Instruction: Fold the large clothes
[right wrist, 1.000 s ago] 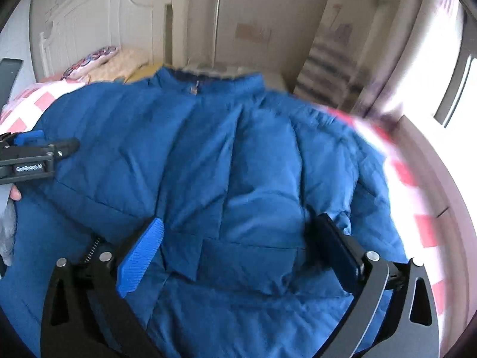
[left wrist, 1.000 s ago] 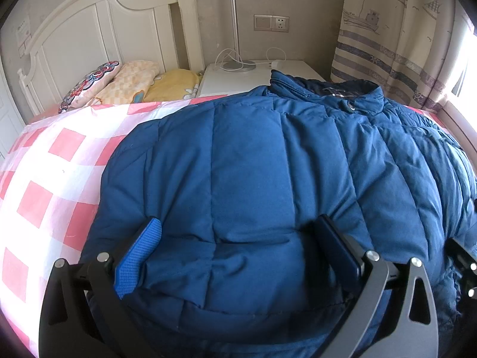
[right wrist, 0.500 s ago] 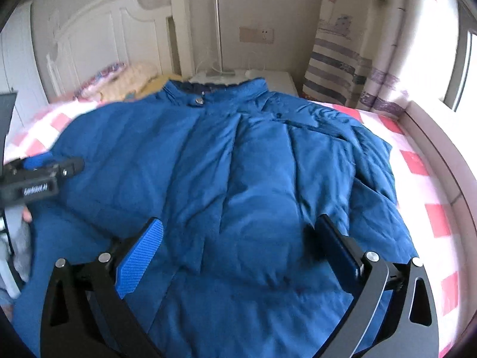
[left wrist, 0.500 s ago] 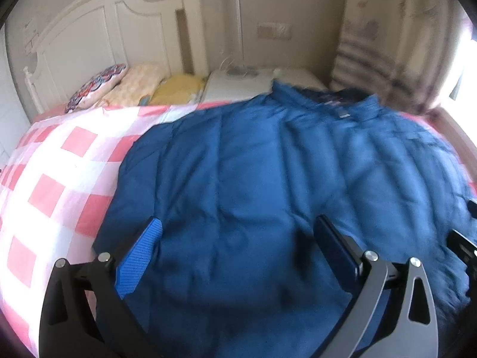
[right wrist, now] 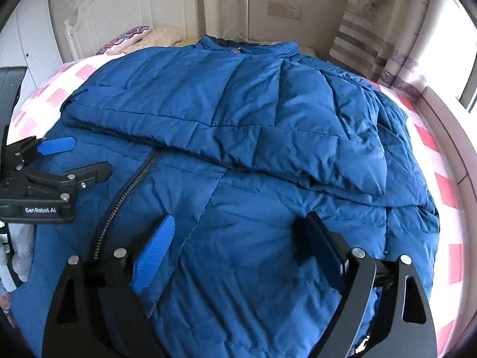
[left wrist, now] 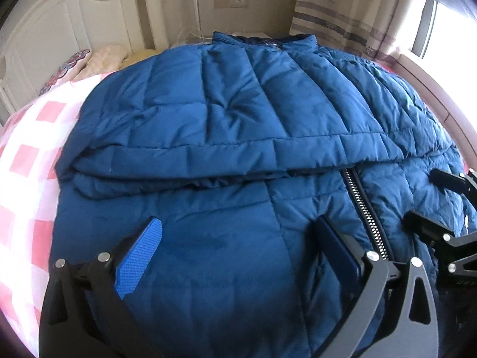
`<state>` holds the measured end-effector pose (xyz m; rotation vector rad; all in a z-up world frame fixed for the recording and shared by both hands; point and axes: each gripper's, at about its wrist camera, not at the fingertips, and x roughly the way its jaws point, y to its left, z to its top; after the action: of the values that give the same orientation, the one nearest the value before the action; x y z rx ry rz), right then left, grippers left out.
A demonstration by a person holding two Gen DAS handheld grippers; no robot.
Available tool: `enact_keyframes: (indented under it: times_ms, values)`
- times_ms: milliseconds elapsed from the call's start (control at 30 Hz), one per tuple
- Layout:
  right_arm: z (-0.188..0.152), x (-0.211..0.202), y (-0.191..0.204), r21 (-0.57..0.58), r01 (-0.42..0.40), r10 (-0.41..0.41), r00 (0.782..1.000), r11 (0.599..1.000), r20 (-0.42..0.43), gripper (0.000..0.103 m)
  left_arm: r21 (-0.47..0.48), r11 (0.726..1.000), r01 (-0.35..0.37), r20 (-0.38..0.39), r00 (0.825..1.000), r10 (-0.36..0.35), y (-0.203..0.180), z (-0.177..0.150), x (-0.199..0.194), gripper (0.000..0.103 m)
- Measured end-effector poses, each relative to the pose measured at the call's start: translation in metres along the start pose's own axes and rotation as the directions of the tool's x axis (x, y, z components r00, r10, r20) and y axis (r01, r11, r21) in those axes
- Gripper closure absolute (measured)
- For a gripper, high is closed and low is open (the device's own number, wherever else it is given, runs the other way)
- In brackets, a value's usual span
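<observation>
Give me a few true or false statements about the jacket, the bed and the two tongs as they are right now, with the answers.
1. The blue puffer jacket lies on a pink and white checked bedsheet. True.
2. The left tongs are shut on the jacket. False: their jaws stand wide open with only fabric beneath them.
3. The jacket's zipper shows on the lower layer, below a folded-over edge. True.
4. The right tongs are clamped on the collar. False: they are open, over the near part of the jacket.
5. The jacket is red. False: it is blue.
</observation>
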<state>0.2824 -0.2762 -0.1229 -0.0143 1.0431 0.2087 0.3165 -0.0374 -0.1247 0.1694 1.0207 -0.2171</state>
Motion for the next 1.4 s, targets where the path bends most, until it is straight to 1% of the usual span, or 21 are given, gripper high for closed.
enact_keyframes:
  times_ms: [133, 200, 233, 267, 333, 400, 467, 500, 567, 667, 700, 733, 800, 900, 967, 1100, 1167, 1233, 1300, 1367, 1400]
  values:
    - [-0.009, -0.024, -0.023, 0.056, 0.038, -0.040, 0.999, 0.998, 0.035, 0.015, -0.068, 0.998, -0.008, 0.047, 0.999, 0.011, 0.026, -0.009, -0.026, 0.002]
    - [-0.017, -0.024, -0.040, 0.082, 0.087, -0.088, 0.996, 0.993, 0.014, 0.015, -0.109, 0.992, -0.069, 0.042, 0.996, 0.074, 0.045, -0.014, -0.030, 0.002]
    - [-0.022, -0.018, -0.051, 0.110, 0.082, -0.081, 0.997, 0.990, -0.018, 0.014, -0.138, 0.984, -0.108, 0.016, 0.994, 0.112, 0.057, -0.019, -0.026, 0.002]
    - [-0.027, -0.015, -0.059, 0.134, 0.038, -0.036, 0.999, 0.990, -0.014, 0.013, -0.175, 0.979, -0.103, -0.019, 0.995, 0.101, 0.068, -0.024, -0.019, 0.002]
    - [-0.029, -0.016, -0.061, 0.135, 0.024, -0.024, 1.000, 0.991, -0.001, 0.013, -0.227, 0.973, -0.051, -0.007, 0.999, 0.051, 0.081, -0.026, -0.022, 0.002]
    - [-0.027, -0.018, -0.055, 0.115, 0.066, -0.066, 0.998, 0.991, -0.006, 0.013, -0.220, 0.971, -0.094, -0.015, 0.996, 0.093, 0.078, -0.026, -0.022, 0.002]
    - [-0.028, -0.028, -0.045, 0.105, 0.095, -0.098, 0.995, 0.990, 0.024, 0.013, -0.205, 0.969, -0.141, 0.037, 0.988, 0.151, 0.069, -0.029, -0.036, 0.003]
    - [-0.031, -0.040, -0.037, 0.097, 0.067, -0.073, 0.995, 0.993, 0.063, 0.013, -0.191, 0.973, -0.132, 0.091, 0.984, 0.151, 0.062, -0.033, -0.049, 0.003]
    - [-0.041, -0.063, -0.020, 0.058, 0.008, -0.015, 0.991, 0.998, 0.133, 0.013, -0.170, 0.983, -0.071, 0.148, 0.984, 0.096, 0.050, -0.042, -0.069, 0.002]
    - [-0.054, -0.069, 0.004, -0.050, -0.039, 0.044, 0.993, 0.998, 0.107, 0.013, -0.086, 0.996, -0.009, 0.182, 0.983, 0.024, 0.026, -0.058, -0.085, 0.002]
    - [-0.061, -0.063, 0.014, -0.099, -0.040, 0.047, 0.997, 0.994, 0.068, 0.013, -0.052, 0.999, -0.009, 0.168, 0.986, 0.018, 0.020, -0.064, -0.085, 0.002]
    - [-0.068, -0.053, 0.021, -0.136, -0.030, 0.033, 0.999, 0.990, 0.020, 0.013, 0.003, 0.999, -0.034, 0.115, 0.993, 0.034, 0.009, -0.069, -0.072, 0.002]
    - [-0.071, -0.045, 0.022, -0.128, -0.033, 0.033, 0.999, 0.991, -0.005, 0.012, 0.049, 0.996, -0.071, 0.018, 0.997, 0.070, -0.003, -0.073, -0.051, 0.002]
    - [-0.071, -0.045, 0.019, -0.109, -0.033, 0.032, 0.999, 0.994, -0.014, 0.012, 0.021, 0.999, -0.049, 0.006, 0.999, 0.049, 0.002, -0.068, -0.049, 0.002]
    - [-0.074, -0.050, 0.021, -0.108, -0.012, 0.012, 1.000, 0.994, -0.005, 0.012, 0.004, 0.997, -0.072, 0.010, 0.997, 0.072, 0.005, -0.070, -0.055, 0.002]
    - [-0.091, -0.073, 0.011, -0.073, 0.024, -0.021, 0.999, 0.997, 0.039, 0.012, -0.091, 0.995, -0.049, 0.079, 0.995, 0.057, 0.034, -0.090, -0.083, 0.002]
    - [-0.102, -0.080, 0.006, -0.060, 0.010, -0.008, 0.999, 0.998, 0.040, 0.012, -0.131, 0.989, -0.066, 0.103, 0.991, 0.080, 0.052, -0.101, -0.095, 0.002]
    - [-0.115, -0.078, -0.004, -0.051, -0.023, 0.024, 1.000, 0.998, 0.016, 0.011, -0.147, 0.985, -0.088, 0.082, 0.992, 0.100, 0.067, -0.111, -0.095, 0.002]
    - [-0.126, -0.082, -0.003, -0.071, -0.038, 0.042, 0.997, 0.997, 0.059, 0.011, -0.159, 0.982, -0.099, 0.022, 0.994, 0.104, 0.079, -0.119, -0.085, 0.002]
    - [-0.126, -0.085, 0.000, -0.063, -0.027, 0.030, 0.999, 0.998, 0.041, 0.011, -0.190, 0.979, -0.077, 0.026, 0.996, 0.083, 0.084, -0.122, -0.089, 0.002]
    - [-0.125, -0.086, 0.003, -0.057, -0.014, 0.016, 0.999, 0.998, 0.030, 0.011, -0.191, 0.977, -0.092, 0.022, 0.995, 0.098, 0.083, -0.122, -0.090, 0.002]
